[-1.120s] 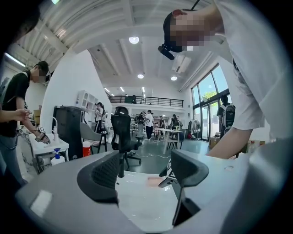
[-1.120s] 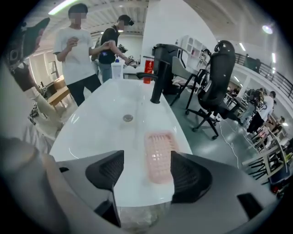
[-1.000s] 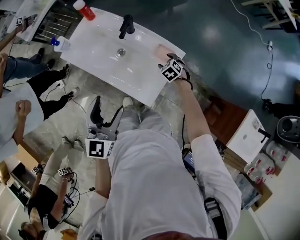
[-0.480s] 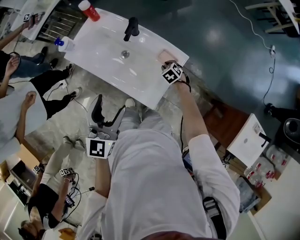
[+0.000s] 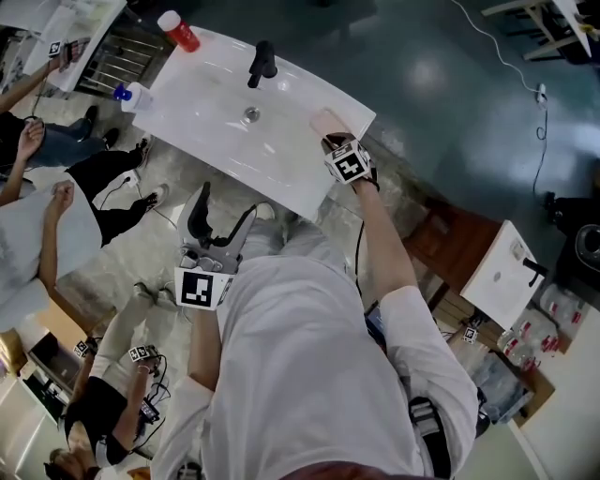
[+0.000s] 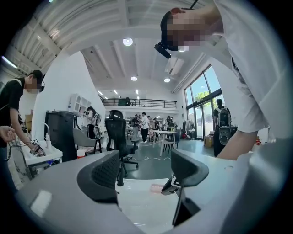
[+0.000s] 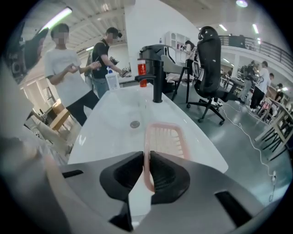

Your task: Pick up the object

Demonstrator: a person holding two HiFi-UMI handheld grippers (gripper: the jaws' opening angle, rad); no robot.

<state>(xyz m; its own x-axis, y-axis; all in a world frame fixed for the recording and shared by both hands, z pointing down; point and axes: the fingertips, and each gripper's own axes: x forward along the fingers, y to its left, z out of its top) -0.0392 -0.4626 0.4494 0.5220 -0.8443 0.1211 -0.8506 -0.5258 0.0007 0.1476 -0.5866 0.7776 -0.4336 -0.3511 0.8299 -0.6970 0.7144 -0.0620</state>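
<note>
A small pink slotted tray rests on the right end of the white washbasin; from the head view the pink tray lies near the basin's far right corner. My right gripper has its jaws closing on the tray's near left rim, and the pads press the thin rim from both sides. In the head view the right gripper sits at the tray's near edge. My left gripper hangs below the basin's front edge, open, with nothing between its jaws.
A black faucet and a drain mark the basin's middle. A red bottle and a blue-capped bottle stand at its left end. People stand left of the basin; office chairs and cables are on the floor beyond.
The right gripper's jaws have come together on the pink tray's rim. The left gripper hangs where it was, still open.
</note>
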